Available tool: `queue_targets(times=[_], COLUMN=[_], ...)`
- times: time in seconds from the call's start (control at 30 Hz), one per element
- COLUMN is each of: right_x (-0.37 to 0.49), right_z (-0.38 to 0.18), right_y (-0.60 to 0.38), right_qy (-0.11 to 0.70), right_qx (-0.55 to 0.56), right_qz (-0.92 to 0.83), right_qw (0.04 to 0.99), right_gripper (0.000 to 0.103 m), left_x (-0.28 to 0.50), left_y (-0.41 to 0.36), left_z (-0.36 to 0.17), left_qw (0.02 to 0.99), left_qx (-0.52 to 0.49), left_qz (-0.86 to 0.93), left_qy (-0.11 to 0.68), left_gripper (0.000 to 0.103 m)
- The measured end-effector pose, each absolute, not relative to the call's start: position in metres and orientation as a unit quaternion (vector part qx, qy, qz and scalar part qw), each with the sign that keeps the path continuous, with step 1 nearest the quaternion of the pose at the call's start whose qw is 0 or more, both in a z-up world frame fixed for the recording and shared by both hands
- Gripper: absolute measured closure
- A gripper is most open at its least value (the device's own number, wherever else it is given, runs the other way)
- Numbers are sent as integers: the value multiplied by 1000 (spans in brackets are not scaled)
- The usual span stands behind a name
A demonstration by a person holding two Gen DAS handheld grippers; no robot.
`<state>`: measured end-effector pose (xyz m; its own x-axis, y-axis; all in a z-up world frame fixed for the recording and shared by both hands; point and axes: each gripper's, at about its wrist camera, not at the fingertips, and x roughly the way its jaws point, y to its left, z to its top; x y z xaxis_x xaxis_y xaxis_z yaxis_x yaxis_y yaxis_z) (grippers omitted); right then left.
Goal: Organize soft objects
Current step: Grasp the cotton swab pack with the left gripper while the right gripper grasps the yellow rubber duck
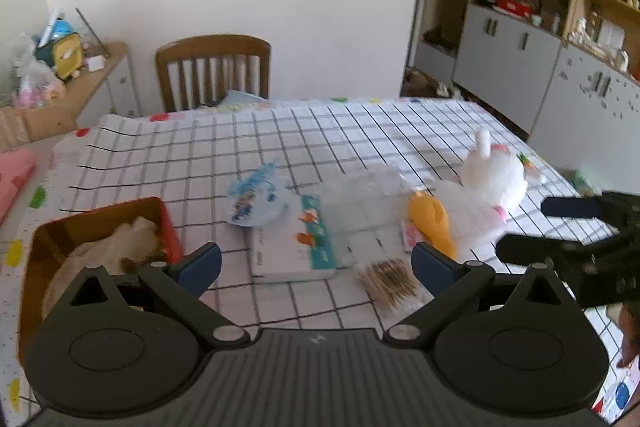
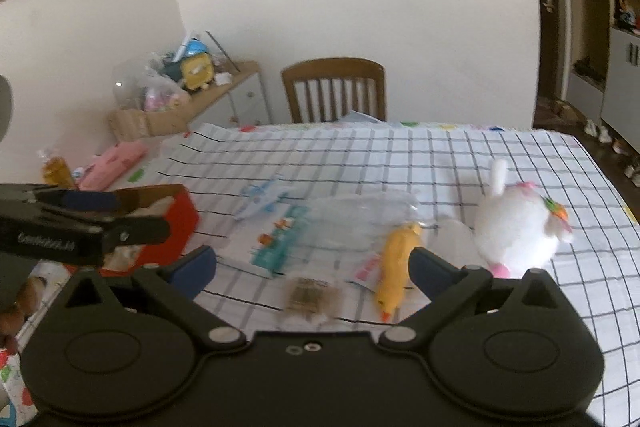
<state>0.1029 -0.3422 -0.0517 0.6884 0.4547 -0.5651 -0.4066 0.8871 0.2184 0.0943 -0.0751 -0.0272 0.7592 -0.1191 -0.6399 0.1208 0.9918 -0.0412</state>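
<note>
Looking along the left gripper (image 1: 316, 263) from the left wrist: jaws spread wide, nothing between the blue pads; below them a surface (image 1: 360, 131) under a white cloth with a black grid; at lower left a red box (image 1: 170, 231) with a tan plush (image 1: 120, 247) lying inside — partly hidden behind the left finger; just beyond the jaws a picture book (image 1: 292, 251) flat on the cloth, a blue-printed plastic bag (image 1: 256, 203) touching its far corner, a clear bubble-wrap bag (image 1: 360, 211) overlapping its right side; near the right pad a bundle of toothpicks (image 1: 390, 281), blurred; past it a yellow duck toy (image 1: 430, 223), and further right a white plush rabbit (image 1: 494, 175) with pink trim; at the right edge the right gripper (image 1: 532, 227), fingers apart and empty; behind the surface a wooden chair (image 1: 212, 67).

Turning to the right wrist view: right gripper (image 2: 312, 267) with jaws fully apart, holding nothing; yellow duck toy (image 2: 398, 263) lying just inside the right pad, not touched as far as can be told; white plush rabbit (image 2: 516, 227) beside it to the right, upright; bundle of toothpicks (image 2: 308, 295) between the fingers on the cloth; picture book (image 2: 276, 247) and clear bubble-wrap bag (image 2: 352, 223) beyond; red box (image 2: 180, 227) at left — left gripper (image 2: 108, 215) hanging in front of it, open.
</note>
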Motion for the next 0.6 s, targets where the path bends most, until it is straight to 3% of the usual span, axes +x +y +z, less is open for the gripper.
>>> queue_targets(times=[0.6], right_x=[180], right_z=[-97], right_y=[-351], right_qy=[367], right_qx=[17], right_qz=[219], right_qw=[904], right_gripper=[1], left_x=[131], left_y=[-149], left_z=[-91], left_qw=[924], left_qx=[39], left_qz=[-67], left_qy=[374], left_gripper=[1])
